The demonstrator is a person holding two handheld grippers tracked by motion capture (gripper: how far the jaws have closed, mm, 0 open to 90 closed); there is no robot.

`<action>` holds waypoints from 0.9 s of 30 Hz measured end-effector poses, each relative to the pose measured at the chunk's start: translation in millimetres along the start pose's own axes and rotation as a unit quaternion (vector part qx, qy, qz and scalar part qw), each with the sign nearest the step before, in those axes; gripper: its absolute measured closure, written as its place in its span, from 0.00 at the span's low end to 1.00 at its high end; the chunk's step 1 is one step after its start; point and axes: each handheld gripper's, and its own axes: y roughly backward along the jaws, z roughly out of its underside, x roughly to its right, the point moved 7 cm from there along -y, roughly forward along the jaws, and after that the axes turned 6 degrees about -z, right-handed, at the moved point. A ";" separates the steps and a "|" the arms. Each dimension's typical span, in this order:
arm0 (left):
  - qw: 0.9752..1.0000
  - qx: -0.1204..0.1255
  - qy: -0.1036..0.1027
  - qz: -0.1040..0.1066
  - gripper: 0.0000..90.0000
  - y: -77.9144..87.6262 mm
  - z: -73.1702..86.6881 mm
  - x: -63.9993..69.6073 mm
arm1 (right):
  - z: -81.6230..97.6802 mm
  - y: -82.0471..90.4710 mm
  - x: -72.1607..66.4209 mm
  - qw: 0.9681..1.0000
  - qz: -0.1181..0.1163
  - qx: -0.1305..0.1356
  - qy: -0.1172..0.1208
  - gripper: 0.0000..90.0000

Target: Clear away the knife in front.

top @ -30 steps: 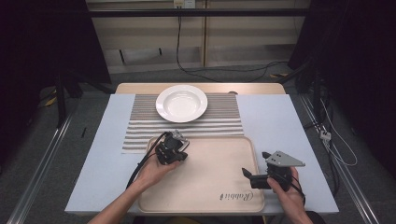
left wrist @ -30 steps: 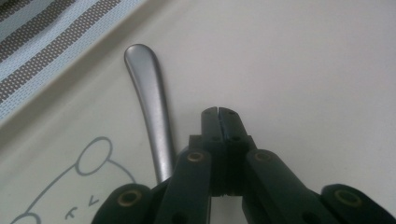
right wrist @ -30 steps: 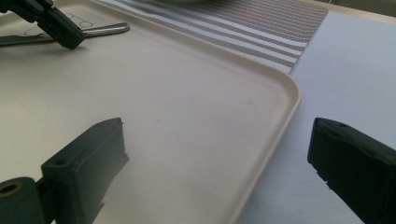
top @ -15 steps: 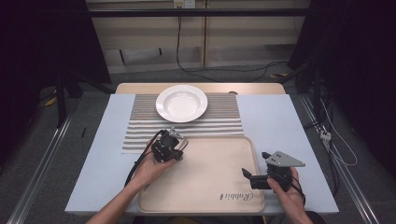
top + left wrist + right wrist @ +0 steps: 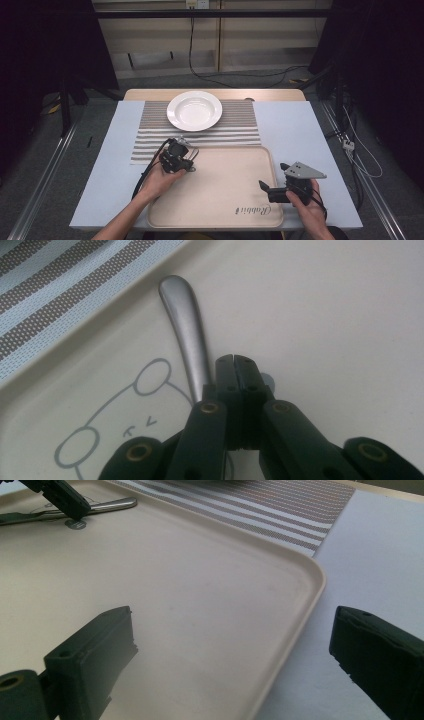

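Slim brushed-metal utensil handle [image 5: 186, 332] (rounded tip) on beige tray [image 5: 325, 315]

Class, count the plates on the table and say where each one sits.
1. The white plate sits on the striped mat at the table's far side, beyond the tray.

— How's my left gripper [image 5: 234, 360]?
— Jaws pressed together, tips pointed down, hand [image 5: 162, 177] wrapped behind them.
— And my right gripper [image 5: 230, 645]?
— Jaws spread wide, held level, hand [image 5: 305, 200] gripping behind.
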 end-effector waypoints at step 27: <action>0.998 -0.020 0.041 -0.033 1.00 18.8 27.2 -25.0 | -0.1 -1.4 0.7 1.000 0.004 -0.001 -0.002 0.05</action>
